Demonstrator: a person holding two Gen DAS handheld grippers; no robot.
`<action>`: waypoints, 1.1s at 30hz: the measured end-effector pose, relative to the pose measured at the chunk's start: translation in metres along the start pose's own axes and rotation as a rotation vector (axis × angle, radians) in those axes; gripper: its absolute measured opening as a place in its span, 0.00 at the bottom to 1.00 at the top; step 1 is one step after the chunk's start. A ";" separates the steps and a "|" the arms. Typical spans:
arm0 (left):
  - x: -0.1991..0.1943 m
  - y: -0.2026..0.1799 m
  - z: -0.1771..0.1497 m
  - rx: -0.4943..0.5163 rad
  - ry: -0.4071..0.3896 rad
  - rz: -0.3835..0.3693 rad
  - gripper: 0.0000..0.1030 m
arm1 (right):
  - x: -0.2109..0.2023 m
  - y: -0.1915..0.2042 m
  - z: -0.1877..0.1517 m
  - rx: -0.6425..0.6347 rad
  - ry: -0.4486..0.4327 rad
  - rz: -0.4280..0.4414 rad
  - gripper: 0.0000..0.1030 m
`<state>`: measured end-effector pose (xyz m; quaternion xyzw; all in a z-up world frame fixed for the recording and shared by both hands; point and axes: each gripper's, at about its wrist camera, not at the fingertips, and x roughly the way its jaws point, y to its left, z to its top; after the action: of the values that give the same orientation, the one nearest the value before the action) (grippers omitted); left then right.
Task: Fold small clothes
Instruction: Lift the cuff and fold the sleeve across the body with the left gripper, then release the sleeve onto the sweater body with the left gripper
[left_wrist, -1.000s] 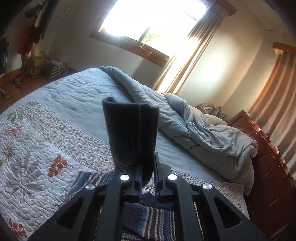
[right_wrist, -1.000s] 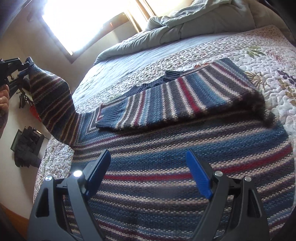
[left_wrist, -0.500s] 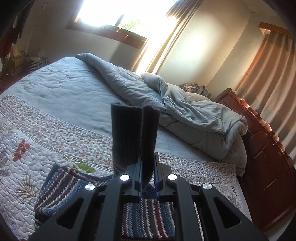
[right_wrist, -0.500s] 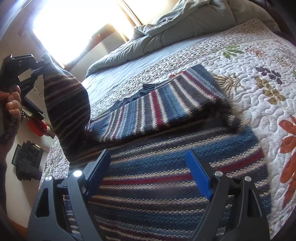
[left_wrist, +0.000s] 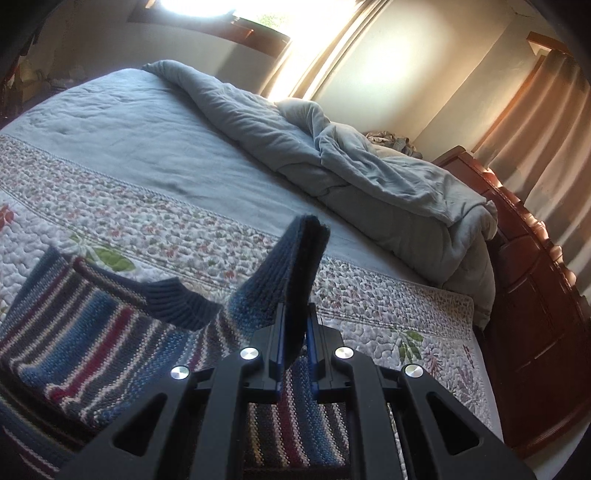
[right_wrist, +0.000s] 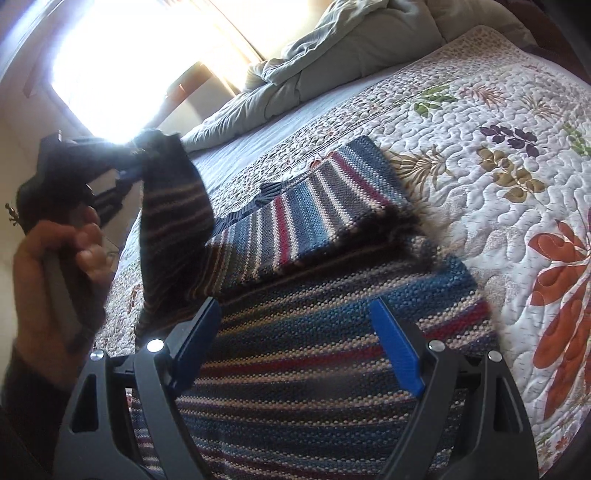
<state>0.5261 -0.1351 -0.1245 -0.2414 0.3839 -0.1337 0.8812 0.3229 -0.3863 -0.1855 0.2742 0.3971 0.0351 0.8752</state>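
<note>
A striped knit sweater (right_wrist: 332, 354) in blue, red and cream lies on the quilted bedspread (right_wrist: 498, 155). One sleeve (right_wrist: 317, 206) is folded across its body. My left gripper (left_wrist: 295, 332) is shut on the dark cuff (left_wrist: 295, 266) of the other sleeve and holds it up above the sweater (left_wrist: 85, 332). In the right wrist view that gripper (right_wrist: 136, 162) shows at the left, with the sleeve (right_wrist: 173, 229) hanging from it. My right gripper (right_wrist: 299, 347) is open and empty, low over the sweater's body.
A rumpled grey duvet (left_wrist: 332, 166) is piled along the far side of the bed. A dark wooden headboard (left_wrist: 535, 277) stands at the right. Curtains (left_wrist: 546, 122) and a bright window (right_wrist: 122, 62) lie beyond the bed.
My left gripper has carried the sleeve cuff to the right, in over the sweater's body and lower. The right gripper stays open over the sweater and has shifted slightly.
</note>
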 end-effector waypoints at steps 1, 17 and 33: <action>0.007 -0.001 -0.007 0.001 0.012 0.004 0.09 | -0.001 -0.002 0.001 0.005 -0.002 -0.001 0.81; 0.063 0.003 -0.088 0.002 0.148 0.007 0.13 | -0.001 -0.017 0.006 0.066 -0.006 -0.005 0.81; -0.079 0.096 -0.137 -0.021 0.111 -0.165 0.84 | 0.036 -0.037 0.006 0.308 0.126 0.296 0.58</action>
<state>0.3767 -0.0647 -0.2071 -0.2737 0.4123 -0.2152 0.8419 0.3461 -0.4105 -0.2251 0.4573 0.4069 0.1192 0.7818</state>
